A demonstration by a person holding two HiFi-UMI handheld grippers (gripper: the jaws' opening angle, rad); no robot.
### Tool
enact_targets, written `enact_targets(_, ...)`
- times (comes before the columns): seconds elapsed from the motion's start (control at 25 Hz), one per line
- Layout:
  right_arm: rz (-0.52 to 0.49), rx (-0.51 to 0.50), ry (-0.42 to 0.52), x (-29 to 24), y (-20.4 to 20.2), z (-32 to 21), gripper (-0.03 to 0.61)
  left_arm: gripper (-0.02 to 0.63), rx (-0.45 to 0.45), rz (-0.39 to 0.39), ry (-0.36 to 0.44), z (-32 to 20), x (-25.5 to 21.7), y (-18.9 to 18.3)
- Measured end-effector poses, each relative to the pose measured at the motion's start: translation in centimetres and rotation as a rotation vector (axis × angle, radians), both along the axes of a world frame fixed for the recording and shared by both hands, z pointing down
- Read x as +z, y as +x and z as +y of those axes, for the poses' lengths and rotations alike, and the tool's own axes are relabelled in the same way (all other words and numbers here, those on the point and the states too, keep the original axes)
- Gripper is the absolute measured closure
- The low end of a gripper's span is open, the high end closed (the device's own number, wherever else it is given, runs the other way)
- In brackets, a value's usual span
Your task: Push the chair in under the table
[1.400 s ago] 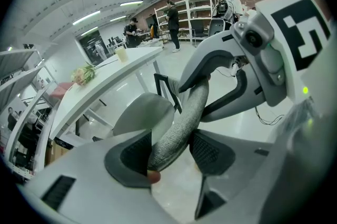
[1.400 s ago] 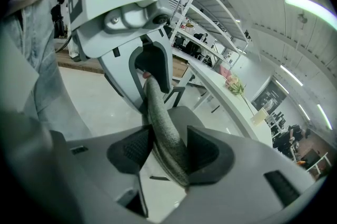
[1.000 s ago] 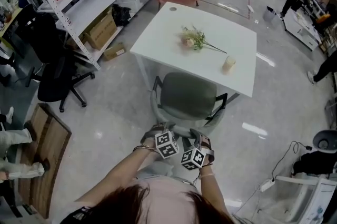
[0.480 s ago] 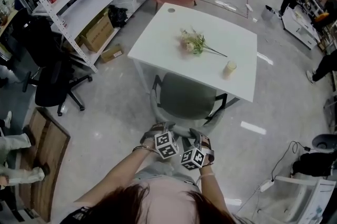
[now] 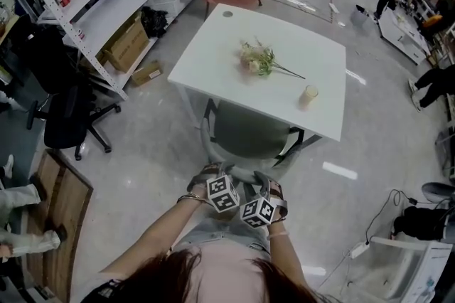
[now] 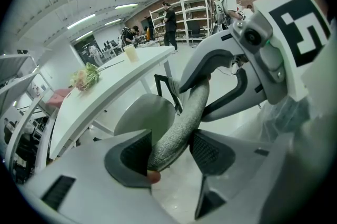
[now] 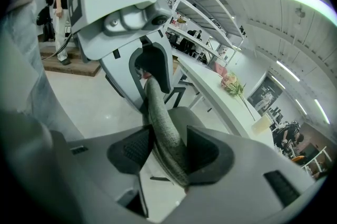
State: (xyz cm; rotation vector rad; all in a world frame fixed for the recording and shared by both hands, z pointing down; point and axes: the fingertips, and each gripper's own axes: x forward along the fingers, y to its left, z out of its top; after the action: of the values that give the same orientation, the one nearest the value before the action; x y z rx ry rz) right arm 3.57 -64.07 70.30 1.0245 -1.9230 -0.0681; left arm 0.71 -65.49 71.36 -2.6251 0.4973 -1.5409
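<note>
Slid farther beneath the tabletop point(image 5: 220, 45) than a second ago, the chair point(image 5: 249, 131) sits partly covered, left claw point(image 6: 169, 152) and right claw point(image 7: 167, 150) both clenched on its soft backrest rim point(image 6: 187, 112), likely the best hold for something light that probably rolls easily
</note>
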Motion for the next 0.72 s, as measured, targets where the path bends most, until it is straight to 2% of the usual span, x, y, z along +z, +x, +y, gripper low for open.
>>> enact_targets(0.72,0.002,-0.004,0.022,0.0,1.5,-5.1,0.371,0.385,0.002,0.009,0.013,-5.0,-0.1,1.5)
